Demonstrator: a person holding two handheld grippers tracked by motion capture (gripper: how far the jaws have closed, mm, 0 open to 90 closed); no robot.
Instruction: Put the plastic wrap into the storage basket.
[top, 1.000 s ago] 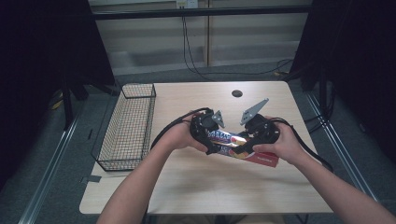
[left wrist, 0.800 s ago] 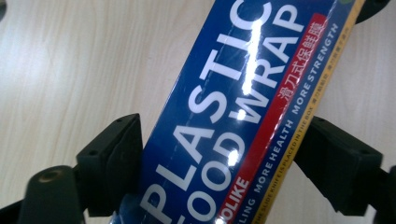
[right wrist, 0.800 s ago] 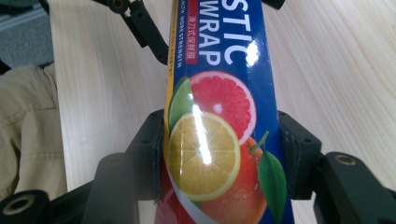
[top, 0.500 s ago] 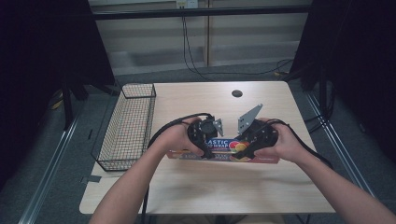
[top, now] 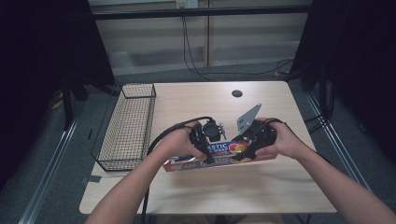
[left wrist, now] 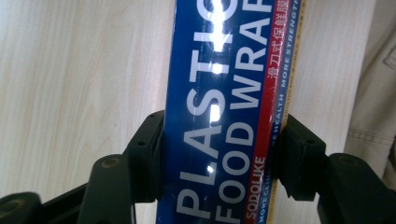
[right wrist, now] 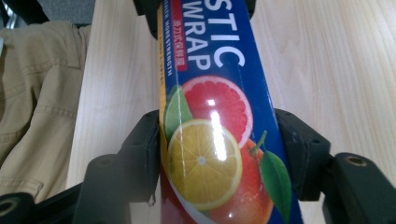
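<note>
A long blue and red box of plastic food wrap (top: 219,154) lies lengthwise near the table's front middle, held from both ends. My left gripper (top: 205,148) is shut on its left part; in the left gripper view the box (left wrist: 224,116) sits squeezed between both black jaws, white lettering up. My right gripper (top: 247,144) is shut on the right part, where the box (right wrist: 215,140) shows printed citrus slices between the jaws. Whether the box rests on the wooden table (top: 196,98) or hangs just above it, I cannot tell.
A black wire basket (top: 128,126) stands along the table's left edge. A dark round hole (top: 236,93) sits in the tabletop at the back. Beige trousers (right wrist: 32,88) show past the table's near edge. Cables trail from both grippers.
Both grippers have carried the box toward the left and a little nearer the front edge, and it now lies more level. Both stay shut on it.
</note>
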